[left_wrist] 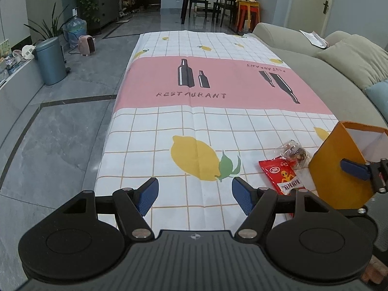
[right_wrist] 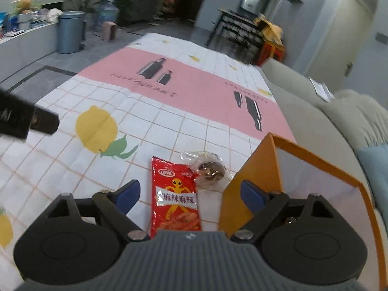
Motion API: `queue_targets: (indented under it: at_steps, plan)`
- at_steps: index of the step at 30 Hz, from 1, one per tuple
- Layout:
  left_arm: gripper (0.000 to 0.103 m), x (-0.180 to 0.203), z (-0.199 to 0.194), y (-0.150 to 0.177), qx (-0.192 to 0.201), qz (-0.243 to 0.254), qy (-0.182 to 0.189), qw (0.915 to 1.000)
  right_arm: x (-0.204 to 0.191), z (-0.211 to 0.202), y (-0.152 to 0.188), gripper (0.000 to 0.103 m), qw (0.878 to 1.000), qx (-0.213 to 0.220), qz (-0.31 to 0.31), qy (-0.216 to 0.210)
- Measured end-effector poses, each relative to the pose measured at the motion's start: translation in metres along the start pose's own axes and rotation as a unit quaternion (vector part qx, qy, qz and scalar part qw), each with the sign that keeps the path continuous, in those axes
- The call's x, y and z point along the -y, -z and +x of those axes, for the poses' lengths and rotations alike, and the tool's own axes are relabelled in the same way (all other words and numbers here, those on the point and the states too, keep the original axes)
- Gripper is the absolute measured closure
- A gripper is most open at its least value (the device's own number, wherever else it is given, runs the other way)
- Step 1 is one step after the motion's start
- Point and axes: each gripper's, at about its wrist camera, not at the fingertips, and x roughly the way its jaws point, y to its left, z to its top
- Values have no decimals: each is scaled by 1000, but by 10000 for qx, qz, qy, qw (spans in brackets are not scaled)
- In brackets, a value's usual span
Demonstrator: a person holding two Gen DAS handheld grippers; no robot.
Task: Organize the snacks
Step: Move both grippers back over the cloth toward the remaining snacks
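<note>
Red snack packet [right_wrist: 175,194] and a clear-wrapped sweet [right_wrist: 209,168] lie loose on the worktop [right_wrist: 145,126], just beside the orange box [right_wrist: 252,169]; sorting looks barely begun. The packet lies between the right hand-held gripper's [right_wrist: 191,195] wide-apart jaws, untouched. Away to the side, the left hand-held gripper [left_wrist: 195,195] hangs open and empty.

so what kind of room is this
Most likely a home living room that opens onto a dining area: a grey sofa runs beside the cloth-covered table, with a dining table and chairs behind and potted plants by the wall.
</note>
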Motion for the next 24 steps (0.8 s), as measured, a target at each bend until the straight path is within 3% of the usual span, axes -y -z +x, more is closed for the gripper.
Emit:
queue_targets:
  at_steps: [5, 11, 15, 17, 21, 24]
  plan:
    - [22, 1, -1, 3, -35, 54, -12, 10000, 12, -5, 19, 22, 9987, 204, -430, 154]
    - [22, 5, -2, 2, -5, 208, -161, 9997, 19, -12, 19, 18, 9987, 233, 210, -398]
    - [22, 4, 0, 2, -14, 186, -229, 9996, -1, -11, 23, 19, 9971, 372, -111, -651]
    - [22, 4, 2, 2, -70, 186, -300, 9994, -13, -7, 25, 18, 9980, 387, -216, -447]
    - [22, 3, 1, 3, -63, 214, -337, 9992, -13, 24, 18, 18, 9972, -214, 493, -517]
    - [22, 3, 0, 2, -14, 284, -346, 9990, -2, 48, 15, 18, 9869, -648, 1357, -590]
